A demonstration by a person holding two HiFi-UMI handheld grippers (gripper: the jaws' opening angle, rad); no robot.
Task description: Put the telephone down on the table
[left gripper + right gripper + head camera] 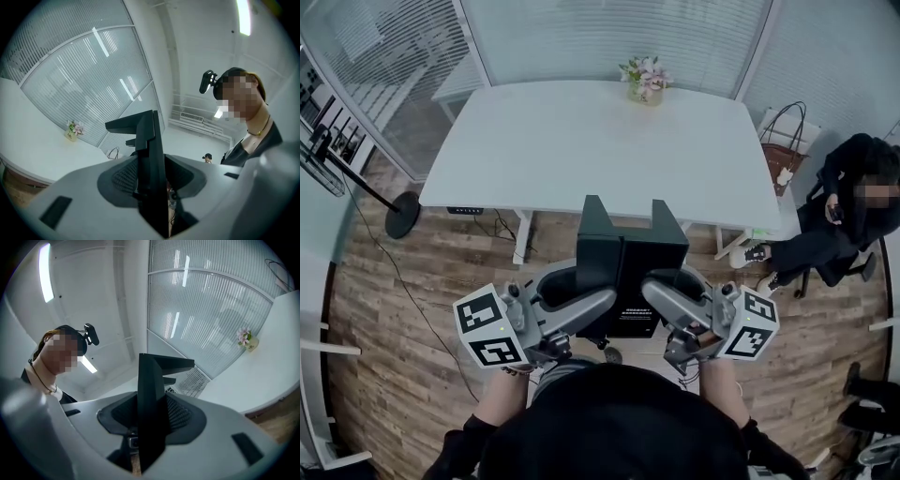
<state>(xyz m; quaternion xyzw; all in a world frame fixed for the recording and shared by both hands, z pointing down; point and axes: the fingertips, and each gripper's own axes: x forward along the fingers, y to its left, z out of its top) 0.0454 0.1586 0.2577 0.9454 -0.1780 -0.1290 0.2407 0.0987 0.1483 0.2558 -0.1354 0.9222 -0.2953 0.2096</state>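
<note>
Left tongs (579, 296) are clamped on the near left edge of the telephone (623, 267), pads pinching the black panel, jaws parted just as far as its thickness demands. And there's the telephone itself, a bulky black unit carried in the air above the wooden floor (412, 309), short of the white worktop (581, 141) ahead, where a small vase of flowers (644, 82) stands at the far edge. Why two grips? It looks too broad and awkward for one, I'd say, and a pinch on each side keeps it level for setting down. Right tongs (673, 292) mirror the left, closed on the opposite edge. Over on the right a seated person (848, 211) is well clear.
</note>
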